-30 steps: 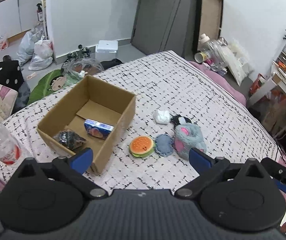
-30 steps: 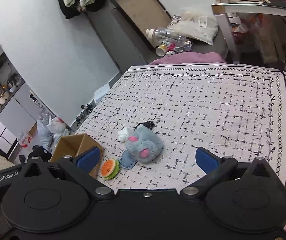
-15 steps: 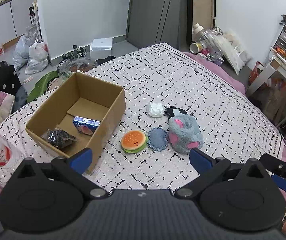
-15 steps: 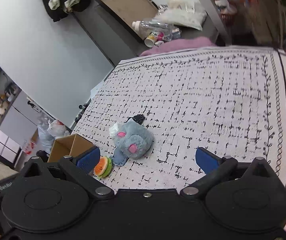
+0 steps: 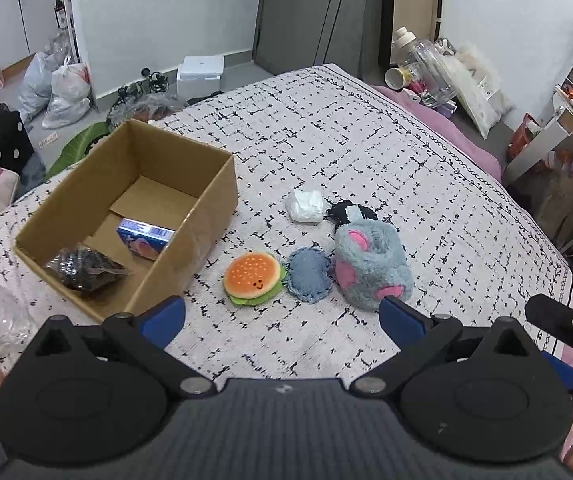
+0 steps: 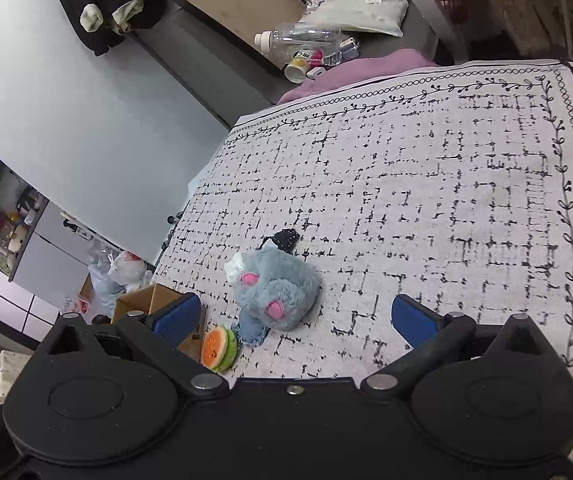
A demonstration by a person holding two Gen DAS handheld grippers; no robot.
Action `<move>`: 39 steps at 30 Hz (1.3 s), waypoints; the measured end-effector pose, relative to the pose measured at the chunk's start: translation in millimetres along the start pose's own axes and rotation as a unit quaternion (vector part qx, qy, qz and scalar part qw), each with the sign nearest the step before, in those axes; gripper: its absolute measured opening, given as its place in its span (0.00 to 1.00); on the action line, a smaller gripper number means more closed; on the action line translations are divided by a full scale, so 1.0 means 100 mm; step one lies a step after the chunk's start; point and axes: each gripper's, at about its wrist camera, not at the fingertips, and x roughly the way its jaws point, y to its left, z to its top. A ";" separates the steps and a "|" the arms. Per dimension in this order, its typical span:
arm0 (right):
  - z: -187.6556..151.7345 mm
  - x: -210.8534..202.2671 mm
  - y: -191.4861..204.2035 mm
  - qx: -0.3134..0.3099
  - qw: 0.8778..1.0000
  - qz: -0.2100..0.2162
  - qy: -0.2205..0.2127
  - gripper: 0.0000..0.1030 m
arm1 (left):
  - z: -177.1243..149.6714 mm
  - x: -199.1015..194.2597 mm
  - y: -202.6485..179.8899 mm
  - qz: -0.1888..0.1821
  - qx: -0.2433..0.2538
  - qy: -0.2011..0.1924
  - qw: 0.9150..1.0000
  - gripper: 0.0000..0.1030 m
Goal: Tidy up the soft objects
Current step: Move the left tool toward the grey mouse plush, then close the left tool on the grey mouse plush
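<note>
A black-and-white patterned bedspread [image 5: 366, 152] fills the left wrist view, where the left gripper [image 5: 282, 316] hovers with its blue fingers wide apart and empty above a burger plush [image 5: 253, 277], a blue denim pad [image 5: 308, 275] and a grey-and-pink plush [image 5: 370, 266] lying side by side, with a white bundle [image 5: 305, 205] behind them and an open cardboard box [image 5: 206, 200] to their left holding a dark packet [image 5: 82, 270] and a small carton [image 5: 144, 238]. In the right wrist view, the right gripper [image 6: 294, 320] also has its fingers spread and empty, the grey-and-pink plush between and beyond them on the bedspread, the burger plush just beside the left finger.
</note>
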 end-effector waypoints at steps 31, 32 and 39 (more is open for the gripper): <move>0.30 1.30 0.08 0.057 0.997 0.008 0.055 0.84 | 0.27 1.19 -0.19 -0.105 -0.071 0.047 0.991 0.49; 0.29 1.33 0.06 0.059 0.996 0.007 0.061 0.83 | 0.27 1.22 -0.19 -0.111 -0.075 0.051 0.990 0.49; 0.21 1.57 -0.11 0.089 0.990 -0.005 0.108 0.73 | 0.28 1.39 -0.26 -0.111 -0.079 0.069 0.988 0.41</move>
